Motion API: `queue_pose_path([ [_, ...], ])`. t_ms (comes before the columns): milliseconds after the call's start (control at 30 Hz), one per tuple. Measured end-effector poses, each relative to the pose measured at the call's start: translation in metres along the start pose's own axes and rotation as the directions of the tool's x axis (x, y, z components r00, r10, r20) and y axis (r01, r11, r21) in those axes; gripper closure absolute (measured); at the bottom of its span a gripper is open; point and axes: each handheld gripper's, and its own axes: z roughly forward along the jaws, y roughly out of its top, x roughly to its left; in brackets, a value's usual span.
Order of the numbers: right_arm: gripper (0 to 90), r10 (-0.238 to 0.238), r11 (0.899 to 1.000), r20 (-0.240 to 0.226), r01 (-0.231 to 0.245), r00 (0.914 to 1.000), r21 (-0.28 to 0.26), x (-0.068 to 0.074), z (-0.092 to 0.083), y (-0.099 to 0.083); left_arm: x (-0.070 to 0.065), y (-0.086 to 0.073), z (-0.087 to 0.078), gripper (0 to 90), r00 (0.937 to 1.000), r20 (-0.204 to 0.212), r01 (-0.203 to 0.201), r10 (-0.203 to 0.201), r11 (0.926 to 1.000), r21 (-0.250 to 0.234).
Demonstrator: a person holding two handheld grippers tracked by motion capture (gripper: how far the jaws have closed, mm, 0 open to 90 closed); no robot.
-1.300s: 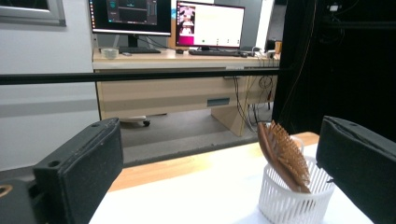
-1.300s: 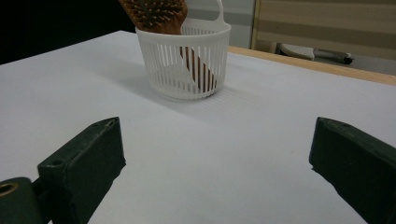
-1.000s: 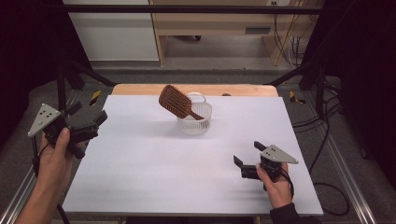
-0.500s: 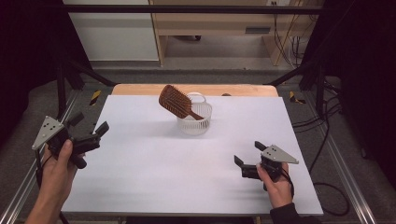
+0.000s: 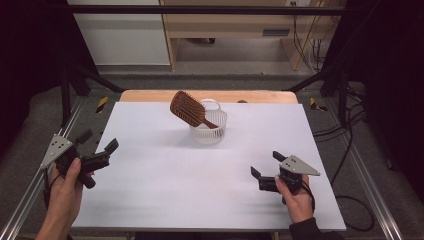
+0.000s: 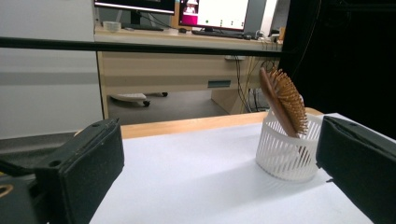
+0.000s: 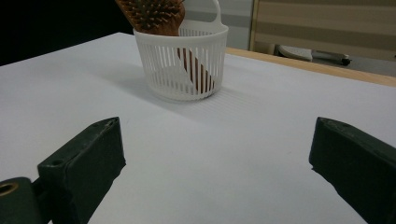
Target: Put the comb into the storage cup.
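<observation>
While a wooden paddle hairbrush (image 5: pixel 189 108) stands handle-down in a white slotted basket (image 5: pixel 208 131) near the upper centre of the high view, two hand-held grippers wait at opposite lower corners of a white table (image 5: pixel 165 185). The brush leans toward the upper left of that frame, its bristled head rising well clear of the basket's rim and its handle resting inside. The basket sits on the far half of the table, close to the strip of bare wood (image 5: pixel 150 95) along the far edge.

At lower left, the left gripper (image 5: pixel 97 145) is held by a hand (image 5: pixel 65 192) just off the table's left edge, its jaws spread wide and nothing between them. In the left gripper view, the two black jaws frame the scene at lower left and lower right, with the basket (image 6: pixel 285 151) and tilted brush (image 6: pixel 284 101) at right of centre, well apart from them.

At lower right of the high view, the right gripper (image 5: pixel 266 166) rests low over the table in the other hand (image 5: pixel 297 200), jaws likewise parted and empty, a grey three-cornered plate (image 5: pixel 298 165) on top. The right gripper view looks across bare table to the basket (image 7: pixel 181 63) at upper centre, the brush handle (image 7: pixel 194 67) visible through its slats.

Beyond the table stand a desk (image 6: pixel 187 60) and monitors (image 6: pixel 212 11).
</observation>
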Motion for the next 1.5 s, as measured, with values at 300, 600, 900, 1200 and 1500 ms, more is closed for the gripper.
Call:
queue_pose_path([
  [300, 3.8, 0.001, 1.000, 0.001, -0.001, 1.0000, -0.005, 0.000, -0.001, 0.000, -0.004, -0.015, 0.005, 1.2, 0.9999, 0.006, 0.014, -0.014, 0.9998, 0.015],
  [600, 3.8, -0.001, 1.000, 0.001, 0.001, 1.0000, -0.010, 0.000, -0.001, 0.000, -0.011, -0.029, 0.010, 1.5, 0.9996, 0.017, 0.023, -0.023, 0.9991, 0.037],
  [900, 3.8, -0.003, 1.000, 0.000, 0.003, 1.0000, -0.011, -0.001, -0.001, 0.000, -0.023, -0.037, 0.014, 1.6, 0.9988, 0.041, 0.026, -0.028, 0.9981, 0.056],
  [1200, 3.8, -0.007, 1.000, -0.003, 0.007, 1.0000, -0.013, 0.000, -0.002, 0.000, -0.037, -0.041, 0.015, 1.7, 0.9981, 0.062, -0.003, -0.001, 0.9979, 0.065],
  [1500, 3.9, -0.006, 1.000, -0.004, 0.006, 1.0000, -0.017, -0.001, -0.002, 0.000, -0.045, -0.048, 0.016, 1.6, 0.9977, 0.068, -0.008, 0.002, 0.9964, 0.085],
])
